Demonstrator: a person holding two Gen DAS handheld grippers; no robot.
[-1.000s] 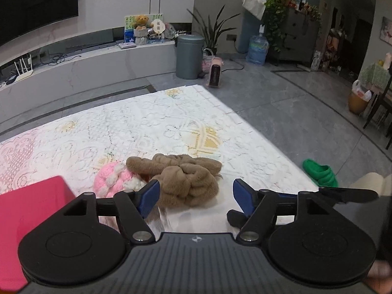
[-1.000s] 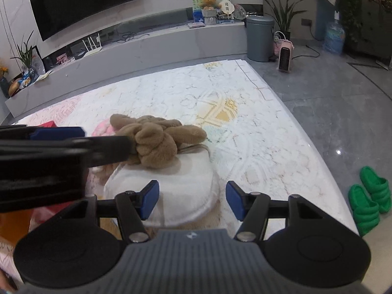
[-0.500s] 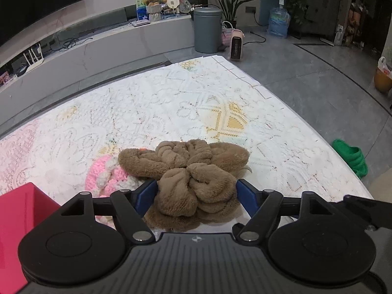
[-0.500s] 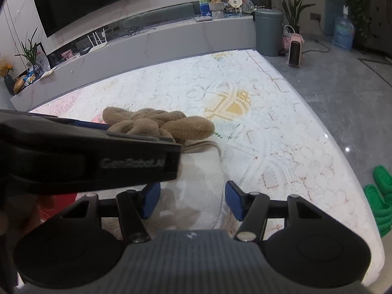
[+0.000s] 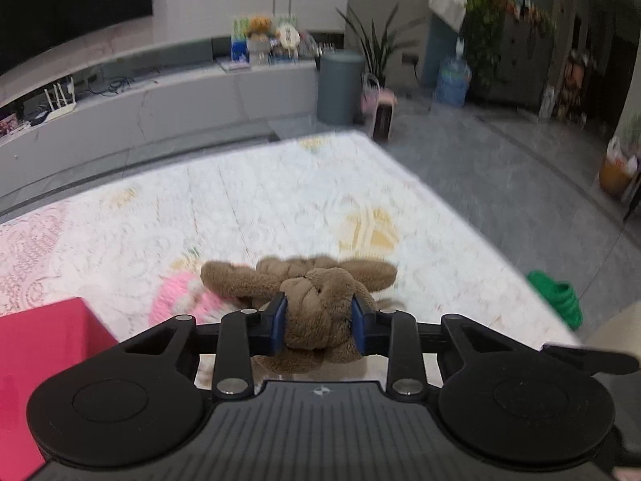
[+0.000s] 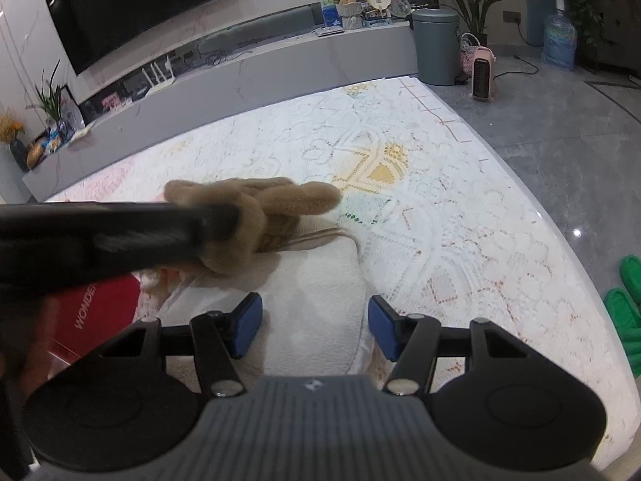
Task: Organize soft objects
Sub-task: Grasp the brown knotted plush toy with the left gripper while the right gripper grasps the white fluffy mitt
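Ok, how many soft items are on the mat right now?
3: brown plush in the left claw, pink knit piece beside it, white cushion before the right claw. More may be hidden.

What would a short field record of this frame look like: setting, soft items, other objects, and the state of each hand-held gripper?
setting: white lace-patterned mat on a grey floor
left hand-held gripper: shut on brown plush item
right hand-held gripper: open, holding nothing, over the white fluffy cushion
brown plush item: partly over the cushion
pink knitted item: on the mat, beside the brown plush item
red box: at the left edge
green slippers: on the floor, right of the mat
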